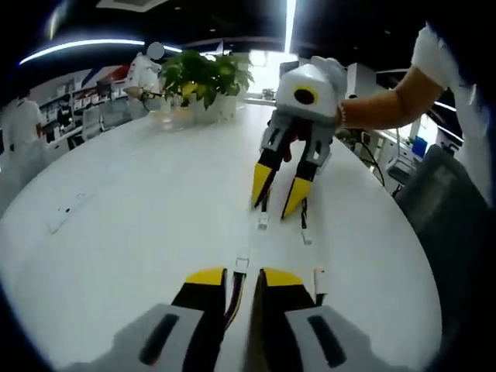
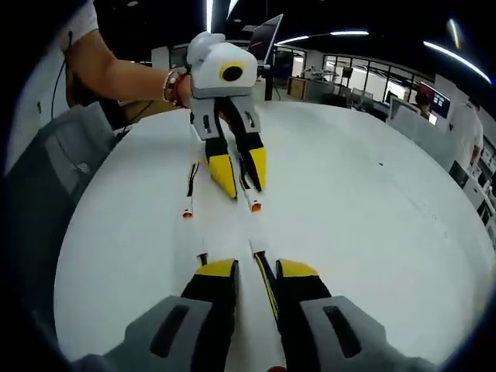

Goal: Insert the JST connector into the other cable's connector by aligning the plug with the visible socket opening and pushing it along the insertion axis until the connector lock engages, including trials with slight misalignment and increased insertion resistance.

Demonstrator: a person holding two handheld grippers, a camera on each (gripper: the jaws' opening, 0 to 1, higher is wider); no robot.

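Observation:
My left gripper (image 1: 244, 277) is shut on a thin multi-wire cable (image 1: 232, 301). The cable's white connector (image 1: 242, 263) sticks out just past the yellow fingertips. Facing it, my right gripper (image 1: 272, 208) is shut on the other cable, whose white connector (image 1: 263, 222) points back at mine; a short gap separates the two. In the right gripper view, the right gripper (image 2: 257, 270) has its cable (image 2: 265, 283) along the right jaw. The left gripper (image 2: 246, 192) opposite shows a red-tipped connector (image 2: 255, 206).
Spare cables lie on the white round table (image 1: 139, 225): two ends (image 1: 306, 235) (image 1: 319, 280) beside the grippers, and another cable (image 2: 188, 194) in the right gripper view. A potted plant (image 1: 205, 77) stands at the far edge. A person's forearm (image 1: 387, 105) holds the right gripper.

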